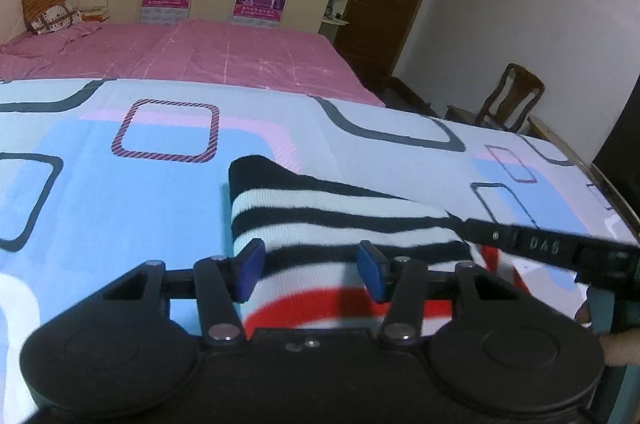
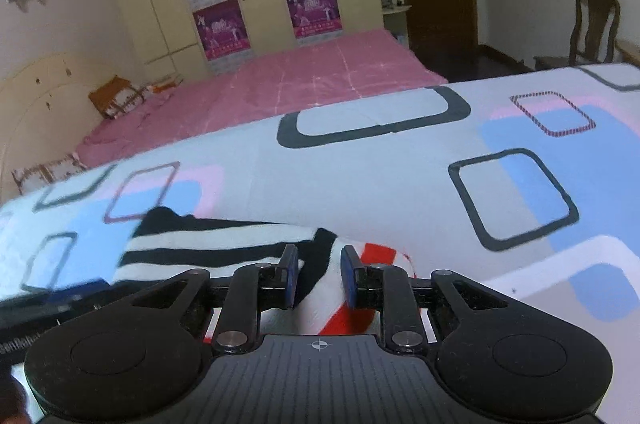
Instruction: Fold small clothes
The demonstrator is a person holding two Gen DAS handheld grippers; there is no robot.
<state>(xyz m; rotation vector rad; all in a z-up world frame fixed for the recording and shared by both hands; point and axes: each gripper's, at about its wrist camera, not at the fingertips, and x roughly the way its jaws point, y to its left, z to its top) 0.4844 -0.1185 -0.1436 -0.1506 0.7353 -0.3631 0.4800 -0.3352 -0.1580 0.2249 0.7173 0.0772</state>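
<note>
Left gripper [image 1: 310,274]: fingers [image 1: 251,270] stand apart over the striped garment [image 1: 340,220], with knit between and beneath them; no pad is seen pressing it. Right gripper [image 2: 318,278]: fingers [image 2: 290,276] stand narrowly apart, with striped cloth in the gap; whether they pinch it cannot be told. The garment, black and white with red bands nearest the fingers, lies folded on the patterned sheet [image 1: 120,192] covering the surface, reaching ahead of both finger pairs. A pink bed [image 2: 320,76] lies well beyond.
</note>
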